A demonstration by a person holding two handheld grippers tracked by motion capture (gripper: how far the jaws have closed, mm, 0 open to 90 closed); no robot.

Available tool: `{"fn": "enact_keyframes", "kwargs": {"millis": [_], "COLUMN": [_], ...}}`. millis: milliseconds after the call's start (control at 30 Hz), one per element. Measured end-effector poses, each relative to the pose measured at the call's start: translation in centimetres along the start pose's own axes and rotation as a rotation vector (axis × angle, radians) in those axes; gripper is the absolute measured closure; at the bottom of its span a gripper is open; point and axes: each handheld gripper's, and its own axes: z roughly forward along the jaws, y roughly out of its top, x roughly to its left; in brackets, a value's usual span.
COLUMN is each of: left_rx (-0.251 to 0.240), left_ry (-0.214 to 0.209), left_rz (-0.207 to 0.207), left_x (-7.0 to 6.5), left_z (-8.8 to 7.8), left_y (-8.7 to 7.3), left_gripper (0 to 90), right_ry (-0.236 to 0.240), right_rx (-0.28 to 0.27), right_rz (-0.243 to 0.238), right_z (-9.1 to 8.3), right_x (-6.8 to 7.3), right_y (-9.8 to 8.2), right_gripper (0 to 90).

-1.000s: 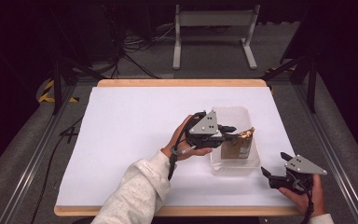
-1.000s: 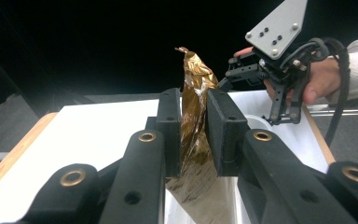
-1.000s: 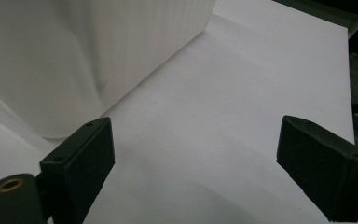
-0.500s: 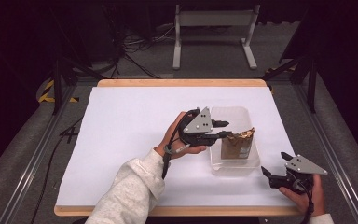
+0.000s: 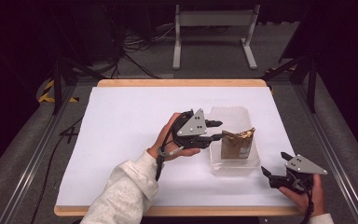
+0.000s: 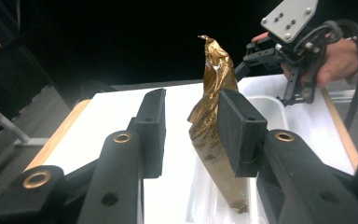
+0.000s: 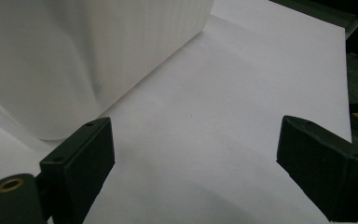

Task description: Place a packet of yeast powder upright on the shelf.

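Crinkled gold foil pouch (image 6: 214,116), standing upright in a clear shallow plastic tray (image 5: 235,161) on the white-covered desk (image 5: 121,130). Likely light, thin-walled and soft, prone to buckling and sliding under pressure; probably best gripped on the flat mid-body below the twisted top, squeezed gently to avoid crushing.

Left gripper (image 6: 191,123) with jaws apart, pouch between them: seemingly touching or just beside the right-hand jaw, clear gap to the left-hand one. Not yet clamped. Right gripper (image 5: 272,175) resting low on the desk near its front edge, well apart from the pouch, jaws wide apart around nothing but bare white surface.

Left gripper view: gives the pouch's exact place between the jaws, its crumpled peak, and the other gripper farther off beyond the tray. High view: gives the whole layout instead, with the tray just ahead of the left jaws and the right gripper beside the tray's near corner, but cannot tell whether jaw meets foil. Right gripper view (image 7: 193,172): adds the tray's frosted wall just ahead of its left-hand jaw.
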Motion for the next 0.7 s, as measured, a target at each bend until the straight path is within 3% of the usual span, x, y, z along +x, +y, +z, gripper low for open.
{"fn": "enact_keyframes", "kwargs": {"millis": [267,500,700], "left_rx": [0.035,0.064,0.092], "left_ry": [0.026,0.065,0.094], "left_rz": [-0.009,-0.051,-0.064], "left_x": [-0.1,0.2,0.1], "left_z": [-0.9,-2.0,-2.7], "left_y": [-0.9,-2.0,-3.1], "left_gripper": [56.5,49.8,46.2], "right_ry": [-0.001,-0.001,-0.001], "right_rx": [0.001,0.004,0.001], "right_rz": [0.0,0.008,0.004], "right_z": [0.0,0.0,0.0], "right_x": [0.0,0.0,0.0], "right_y": [0.0,0.0,0.0], "right_gripper": [11.7,12.0,12.0]}}
